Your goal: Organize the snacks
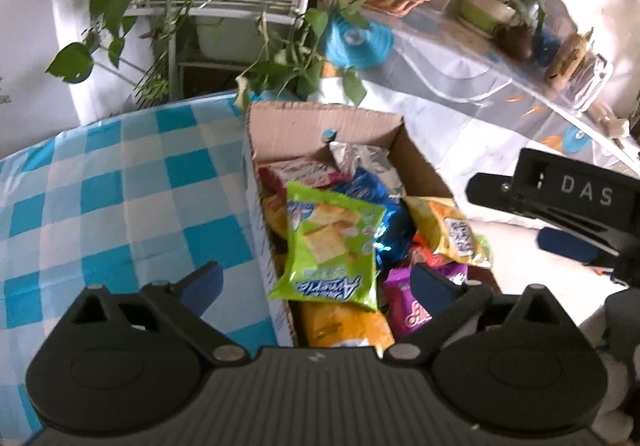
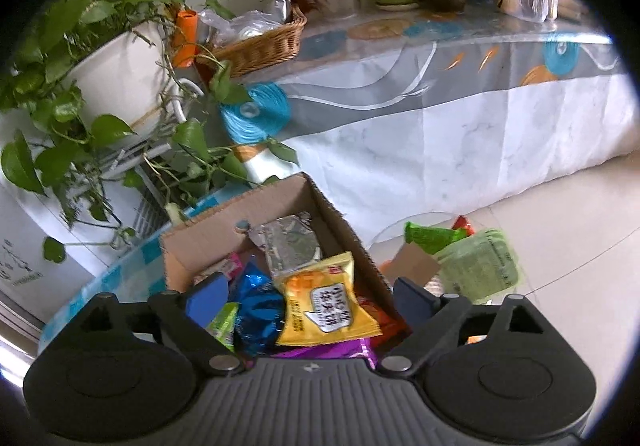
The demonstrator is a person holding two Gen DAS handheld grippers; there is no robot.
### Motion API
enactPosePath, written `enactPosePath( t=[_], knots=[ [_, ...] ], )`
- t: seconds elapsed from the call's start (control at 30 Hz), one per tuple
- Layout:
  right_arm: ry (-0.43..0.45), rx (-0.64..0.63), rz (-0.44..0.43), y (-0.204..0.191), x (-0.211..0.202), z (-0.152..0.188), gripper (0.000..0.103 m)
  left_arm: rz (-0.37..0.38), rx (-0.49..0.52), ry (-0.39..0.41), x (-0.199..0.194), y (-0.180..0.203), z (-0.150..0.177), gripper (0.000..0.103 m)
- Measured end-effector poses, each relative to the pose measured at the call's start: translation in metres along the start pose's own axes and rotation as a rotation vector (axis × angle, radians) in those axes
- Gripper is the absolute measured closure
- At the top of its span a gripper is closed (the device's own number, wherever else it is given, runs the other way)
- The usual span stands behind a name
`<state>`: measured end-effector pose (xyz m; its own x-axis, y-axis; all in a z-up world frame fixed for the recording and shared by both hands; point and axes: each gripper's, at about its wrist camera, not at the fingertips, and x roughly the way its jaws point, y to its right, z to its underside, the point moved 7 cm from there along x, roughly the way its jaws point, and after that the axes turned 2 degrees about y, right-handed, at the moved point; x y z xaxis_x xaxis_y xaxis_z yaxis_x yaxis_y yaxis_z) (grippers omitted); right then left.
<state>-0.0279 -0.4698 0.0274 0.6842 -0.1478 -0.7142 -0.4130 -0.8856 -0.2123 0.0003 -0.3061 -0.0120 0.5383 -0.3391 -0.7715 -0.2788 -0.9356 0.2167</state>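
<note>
Snack packets fill an open cardboard box [image 1: 280, 133] that sits at the edge of a table covered in a blue-and-white checked cloth [image 1: 120, 173]. On top of the pile lies a lime-green packet [image 1: 332, 246], picturing crackers, tilted against the box's left wall. Beside it are a crinkled blue foil packet [image 1: 384, 213], a yellow packet [image 1: 444, 230] with a white label, a silver foil bag [image 1: 360, 157] toward the far wall, a pink-and-white packet [image 1: 304, 173], a purple packet [image 1: 404, 306] and an orange one [image 1: 340, 326] nearest the viewer.

Both handheld grippers hover over the near end of the box, pointing steeply down at the snacks. The left gripper [image 1: 316, 282] has its blue-padded jaws spread wide, with the lime-green packet lying between them but touched by neither pad. The right gripper [image 2: 308, 296] is likewise spread wide; the yellow packet and blue foil packet lie beneath the gap, and neither pad presses on anything. Nothing is held by either tool.

Past the box, on the pale floor, a round clear container [image 2: 452, 258] holds green wrappers. Behind stand a trailing pothos plant [image 2: 80, 45] in a white pot on a white rack, and a long table draped in a grey, white and blue patterned cloth [image 2: 440, 117], bearing a wicker basket [image 2: 264, 41] and small potted plants.
</note>
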Motion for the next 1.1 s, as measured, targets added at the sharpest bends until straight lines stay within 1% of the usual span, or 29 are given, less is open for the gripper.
enactPosePath(
  t=[0.13,0.27,0.4,0.53,0.7,0.8,0.93,1.1],
  knots=[
    [-0.013,-0.04,0.043,0.002,0.001,0.002,0.004,-0.032,-0.004,-0.024,-0.001,-0.004,0.0,0.003],
    [-0.015,-0.069,0.084,0.004,0.001,0.002,0.004,-0.072,-0.006,-0.027,-0.004,-0.009,-0.002,0.001],
    [-0.018,-0.07,0.104,0.008,0.002,0.002,0.003,-0.109,-0.004,-0.028,-0.006,-0.015,-0.005,0.001],
    [-0.024,-0.096,0.132,0.011,0.003,0.003,0.003,-0.137,0.001,-0.039,-0.005,-0.019,-0.007,0.001],
    [-0.045,-0.117,0.133,0.011,0.005,0.005,0.001,-0.17,0.01,-0.051,-0.004,-0.021,-0.009,0.001],
    [-0.053,-0.132,0.139,0.01,0.005,0.006,0.001,-0.169,-0.001,-0.063,-0.003,-0.023,-0.01,0.001],
    [-0.073,-0.14,0.131,0.011,0.007,0.007,0.0,-0.189,0.005,-0.073,0.0,-0.024,-0.011,0.001],
    [-0.088,-0.188,0.142,0.008,0.008,0.009,0.0,-0.188,0.01,-0.078,0.001,-0.023,-0.012,0.001]
  ],
)
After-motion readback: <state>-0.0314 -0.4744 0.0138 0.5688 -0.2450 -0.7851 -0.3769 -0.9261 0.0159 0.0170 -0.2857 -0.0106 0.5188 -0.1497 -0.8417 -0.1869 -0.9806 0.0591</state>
